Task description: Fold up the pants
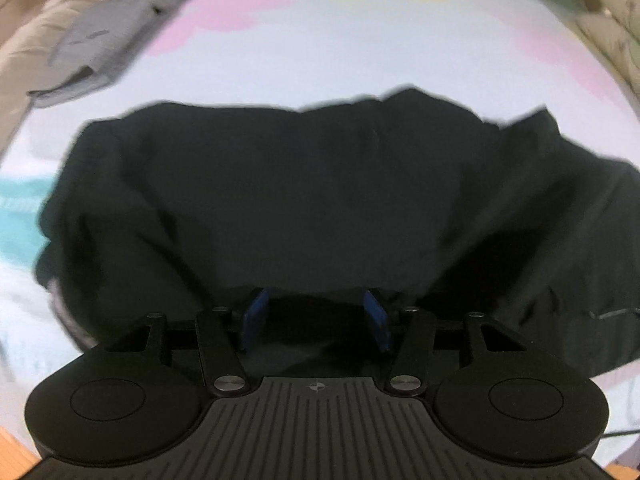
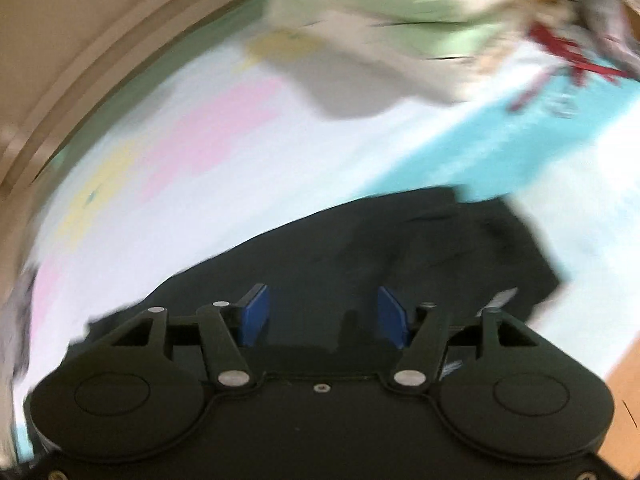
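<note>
Well, 1 pair of black pants [image 1: 304,200] lies on the bed [image 1: 320,60]; left gripper [image 1: 316,316] and right gripper [image 2: 324,312] both hover wide open, holding nothing.

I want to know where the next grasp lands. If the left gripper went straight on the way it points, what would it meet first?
Most likely the black pants. The left gripper is open, and dark cloth fills the view just beyond its blue pads. Depth is unclear; it may already touch.
</note>
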### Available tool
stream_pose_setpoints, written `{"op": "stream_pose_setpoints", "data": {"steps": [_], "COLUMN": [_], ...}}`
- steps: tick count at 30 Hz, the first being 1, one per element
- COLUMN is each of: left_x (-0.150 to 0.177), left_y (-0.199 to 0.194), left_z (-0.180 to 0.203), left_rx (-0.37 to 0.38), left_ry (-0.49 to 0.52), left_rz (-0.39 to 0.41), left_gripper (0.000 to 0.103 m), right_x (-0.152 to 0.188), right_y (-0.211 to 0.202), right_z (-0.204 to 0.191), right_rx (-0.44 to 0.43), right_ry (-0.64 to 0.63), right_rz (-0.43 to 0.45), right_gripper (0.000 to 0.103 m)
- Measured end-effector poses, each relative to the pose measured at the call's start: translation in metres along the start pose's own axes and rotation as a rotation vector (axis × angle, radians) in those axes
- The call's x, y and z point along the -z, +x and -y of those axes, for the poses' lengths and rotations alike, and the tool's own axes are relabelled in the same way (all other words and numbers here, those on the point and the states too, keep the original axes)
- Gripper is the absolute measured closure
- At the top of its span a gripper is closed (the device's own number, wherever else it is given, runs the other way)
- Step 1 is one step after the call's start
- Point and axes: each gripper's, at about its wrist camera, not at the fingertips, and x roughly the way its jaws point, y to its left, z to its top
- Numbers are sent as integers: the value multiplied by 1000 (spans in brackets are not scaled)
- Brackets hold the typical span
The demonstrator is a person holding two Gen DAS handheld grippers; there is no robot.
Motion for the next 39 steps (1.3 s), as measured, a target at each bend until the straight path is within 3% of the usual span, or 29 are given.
{"op": "stream_pose_setpoints", "data": {"steps": [6,15,21,22,23,28,31,35,38,39], "left_x": [-3,-4,-3,-3,-3,-1,0,0,1,2], "left_y": [8,8,6,6,6,5,6,6,6,6], "left_z": [-1,-2,-4,-4,-4,-7,-10,-6,-4,-5], "left_rx": [-15,-13,-3,-3,-3,0,-1,-16,-20,-19], "left_ry": [1,13,8,8,8,0,-13,-2,2,-1], "left_rz": [11,19,23,23,23,24,26,27,29,28], "left_gripper": [51,51,51,51,51,51,51,50,47,46], "right_x": [-10,-3,5,6,6,9,6,5,10,11], "right_y": [4,19,37,38,38,19,3,12,20,19], "right_z": [64,85,79,77,75,53,60,74,64,63], "right_rx": [51,77,59,61,59,126,287,324,352,344], "right_ry": [162,231,239,230,219,48,4,49,-16,-6], "right_rz": [-42,-102,-130,-119,-114,-25,33,-29,-69,-66], "right_gripper": [37,38,64,86,94,97,97,96,76,47]}}
